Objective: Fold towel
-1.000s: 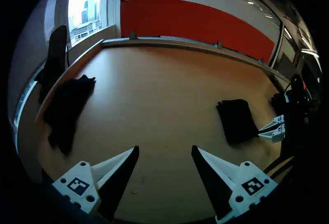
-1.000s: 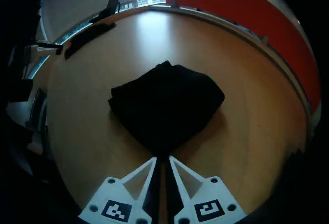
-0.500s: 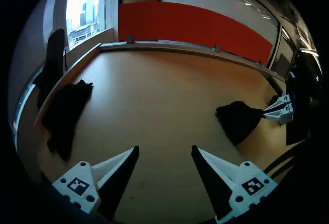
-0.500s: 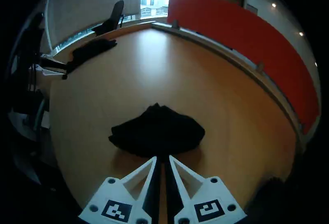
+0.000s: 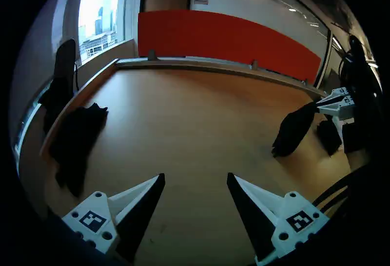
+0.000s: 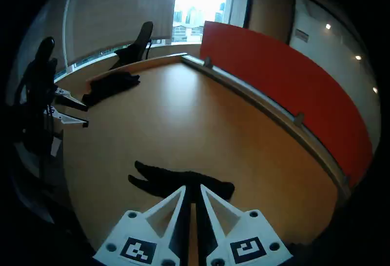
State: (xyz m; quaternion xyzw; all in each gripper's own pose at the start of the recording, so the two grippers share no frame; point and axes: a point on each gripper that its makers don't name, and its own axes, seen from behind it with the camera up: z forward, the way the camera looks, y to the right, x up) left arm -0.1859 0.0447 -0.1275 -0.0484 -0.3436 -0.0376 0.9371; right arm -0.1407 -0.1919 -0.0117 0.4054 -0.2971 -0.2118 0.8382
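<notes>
Black towel (image 6: 161,180) dangles, pinched in my right gripper (image 6: 193,188) — left gripper (image 5: 195,175) spread wide, empty; folding looks unfinished.

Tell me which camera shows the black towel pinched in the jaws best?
The left gripper view: from the side, the towel hangs full length below the right gripper. The right gripper view looks along its own shut jaws, so the towel is just a thin dark strip beyond them.
</notes>
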